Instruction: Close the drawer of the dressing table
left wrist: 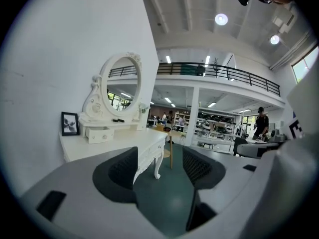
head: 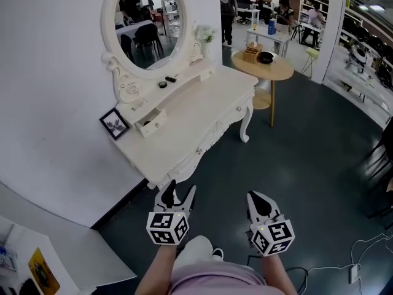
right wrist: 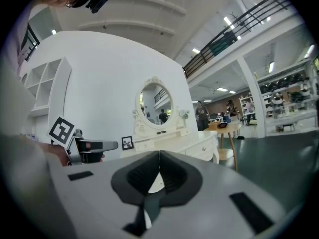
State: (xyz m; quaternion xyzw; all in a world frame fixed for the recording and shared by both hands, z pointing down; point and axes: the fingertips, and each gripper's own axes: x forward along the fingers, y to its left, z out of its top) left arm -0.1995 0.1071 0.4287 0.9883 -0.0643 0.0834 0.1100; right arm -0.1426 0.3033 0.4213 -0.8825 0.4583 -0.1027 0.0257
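Toward the upper left of the head view, the small drawer (head: 150, 123) stands pulled out on top of the white bench (head: 202, 112), just beside a framed picture (head: 114, 123); it is not yet shut. Both tools hang low in the frame, well apart from it. The left hand-held gripper (head: 181, 192) has its jaws apart and empty, ready, I judge, to push the drawer front. The right hand-held gripper (head: 256, 196) has its jaws together on nothing.
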